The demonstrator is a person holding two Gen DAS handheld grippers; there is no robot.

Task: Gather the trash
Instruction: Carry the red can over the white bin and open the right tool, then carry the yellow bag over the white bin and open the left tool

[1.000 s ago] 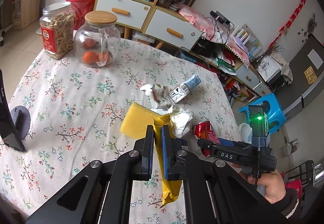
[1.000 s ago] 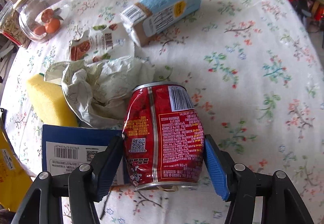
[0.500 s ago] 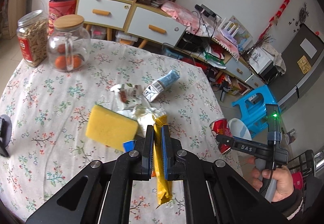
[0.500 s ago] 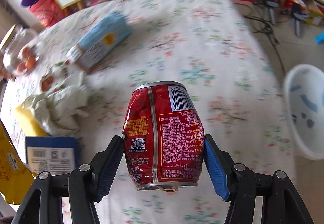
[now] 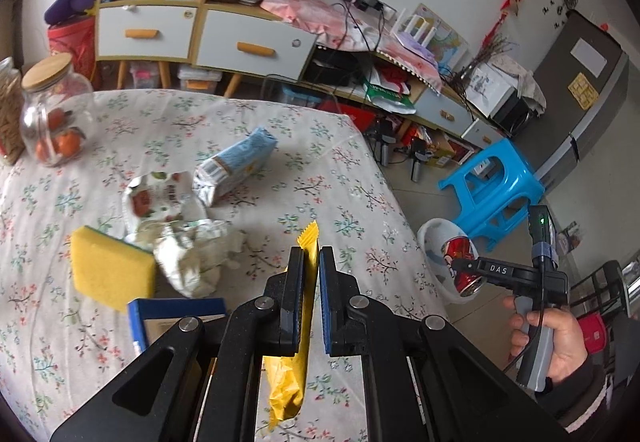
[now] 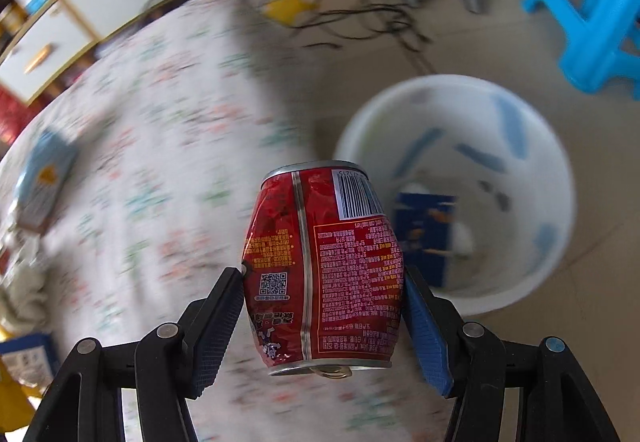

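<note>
Left gripper (image 5: pixel 309 262): we see its jaws pinched tight on a yellow wrapper (image 5: pixel 291 374), which hangs down between them above the near part of the table (image 5: pixel 320 178).
Right gripper (image 6: pixel 324 296): we see both pads pressed against the sides of a dented red can (image 6: pixel 324 262), pull tab end toward the camera. In the left wrist view the same gripper (image 5: pixel 470 268) is off the table's right edge, held by a hand (image 5: pixel 554 338).
White basin (image 6: pixel 520 146): it stands on the floor right of the table, just this side of the blue stool (image 6: pixel 592 14); we make out a blue box (image 6: pixel 424 230) lying inside. The can is held over its near left rim.
Trash on the table: crumpled paper (image 5: pixel 192 254), a flattened snack bag (image 5: pixel 160 198), a light blue carton (image 5: pixel 236 166) on its side farther off, and a dark blue box (image 5: pixel 176 318) near the left gripper.
Other things: a yellow sponge (image 5: pixel 110 268) left of the paper, and a glass jar (image 5: pixel 54 114) with oranges at the far left.
Right wrist view: the table is blurred, so we cannot read fine detail there.
</note>
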